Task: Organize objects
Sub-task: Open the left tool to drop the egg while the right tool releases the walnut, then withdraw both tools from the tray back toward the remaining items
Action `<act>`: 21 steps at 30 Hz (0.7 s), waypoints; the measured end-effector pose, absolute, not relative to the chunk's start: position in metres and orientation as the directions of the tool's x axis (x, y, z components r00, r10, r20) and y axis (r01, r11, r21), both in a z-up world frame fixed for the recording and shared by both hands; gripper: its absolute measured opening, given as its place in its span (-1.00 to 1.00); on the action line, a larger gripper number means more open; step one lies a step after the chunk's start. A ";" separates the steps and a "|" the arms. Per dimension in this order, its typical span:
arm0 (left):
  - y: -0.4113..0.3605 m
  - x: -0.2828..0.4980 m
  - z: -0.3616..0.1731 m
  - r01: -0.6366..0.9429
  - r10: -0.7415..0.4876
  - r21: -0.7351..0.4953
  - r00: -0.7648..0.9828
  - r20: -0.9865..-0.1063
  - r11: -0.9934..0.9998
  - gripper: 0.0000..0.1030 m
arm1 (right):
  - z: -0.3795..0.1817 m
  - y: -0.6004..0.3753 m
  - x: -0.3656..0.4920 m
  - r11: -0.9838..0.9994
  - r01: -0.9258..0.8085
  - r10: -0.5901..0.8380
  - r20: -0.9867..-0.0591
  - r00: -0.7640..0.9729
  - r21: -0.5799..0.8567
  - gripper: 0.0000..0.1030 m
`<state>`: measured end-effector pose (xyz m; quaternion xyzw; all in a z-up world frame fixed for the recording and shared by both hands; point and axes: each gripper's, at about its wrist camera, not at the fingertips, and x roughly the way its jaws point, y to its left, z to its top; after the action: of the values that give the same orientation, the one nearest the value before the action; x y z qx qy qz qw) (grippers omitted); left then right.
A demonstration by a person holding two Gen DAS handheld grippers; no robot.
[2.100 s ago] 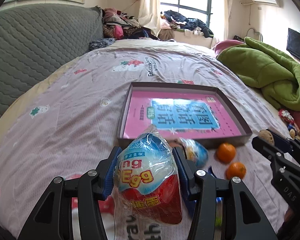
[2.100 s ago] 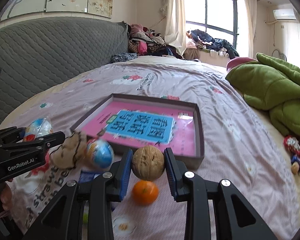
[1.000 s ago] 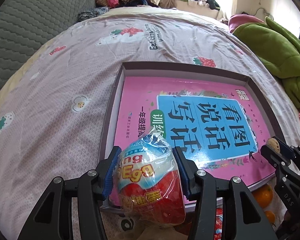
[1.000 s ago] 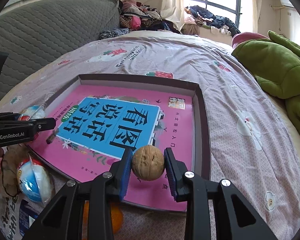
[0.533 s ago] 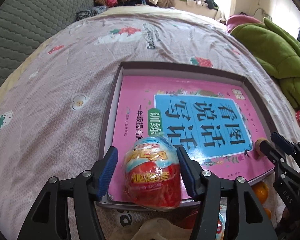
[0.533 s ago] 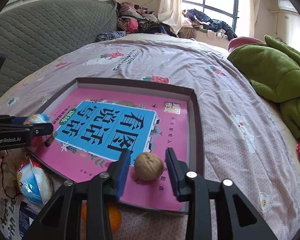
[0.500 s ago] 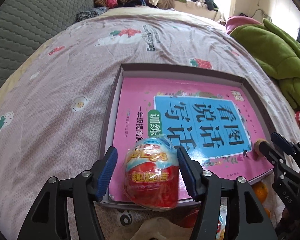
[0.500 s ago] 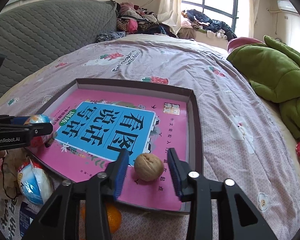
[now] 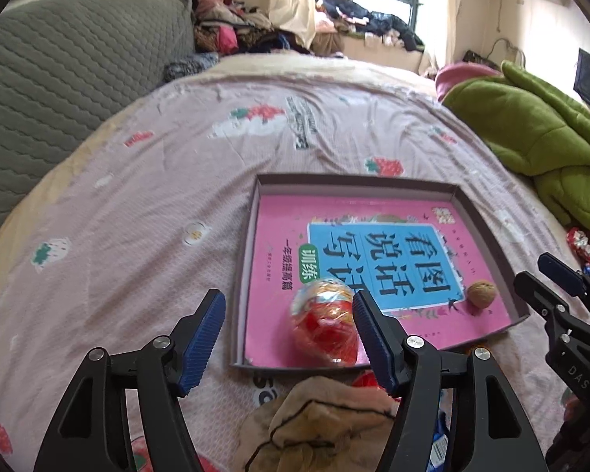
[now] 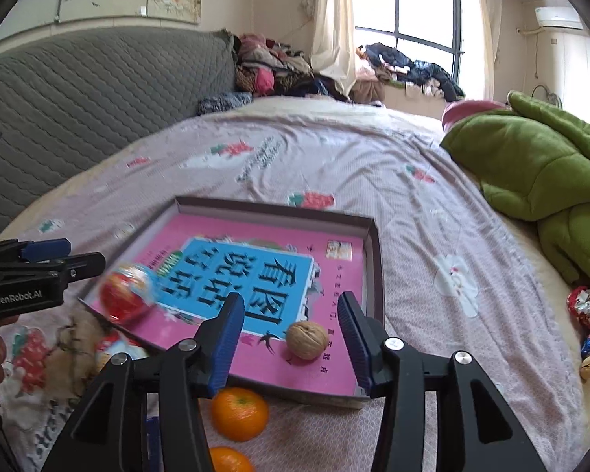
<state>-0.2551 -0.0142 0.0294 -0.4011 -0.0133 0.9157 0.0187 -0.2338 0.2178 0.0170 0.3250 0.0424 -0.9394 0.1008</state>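
Between open right hand-held gripper (image 10: pixel 291 332) pads, walnut (image 10: pixel 306 340) untouched, on tray (image 10: pixel 375 259)

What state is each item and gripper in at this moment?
Left gripper: open, fingers clear of the egg.
Right gripper: open, nothing held.
Wrapped toy egg: released, lying in the tray.
Walnut: released, resting on the pink book.
Tray: holds book, egg, walnut.
Oranges: outside the tray, on the bedsheet.

My left claw (image 9: pixel 289 334) has just been opening, its pads clear of the wrapped toy egg (image 9: pixel 324 324) lying in the tray (image 9: pixel 251 251); a walnut (image 9: pixel 481 293) rests right.
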 end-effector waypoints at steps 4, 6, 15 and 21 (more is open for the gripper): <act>-0.018 -0.237 0.045 -0.019 0.044 -0.044 -0.704 -0.708 -0.999 0.34 | 0.037 0.217 -0.214 -0.974 0.225 -0.174 -0.577 -0.798 -0.018 -0.02; -0.019 -0.226 0.050 -0.019 0.050 -0.052 -0.712 -0.701 -0.998 0.34 | 0.046 0.218 -0.204 -0.973 0.230 -0.191 -0.562 -0.805 0.001 -0.02; -0.013 -0.169 0.061 -0.066 0.081 -0.048 -0.734 -0.674 -0.997 0.34 | 0.066 0.213 -0.161 -0.968 0.251 -0.211 -0.516 -0.830 -0.008 -0.01; 0.000 -0.133 0.060 -0.118 0.113 -0.037 -0.731 -0.673 -0.992 0.34 | 0.058 0.217 -0.129 -0.968 0.250 -0.210 -0.523 -0.826 -0.005 0.00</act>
<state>-0.1327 -0.0001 0.0602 -0.3616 0.0040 0.9303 0.0620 -0.1292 0.2169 0.0585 0.2692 0.0369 -0.9548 0.1206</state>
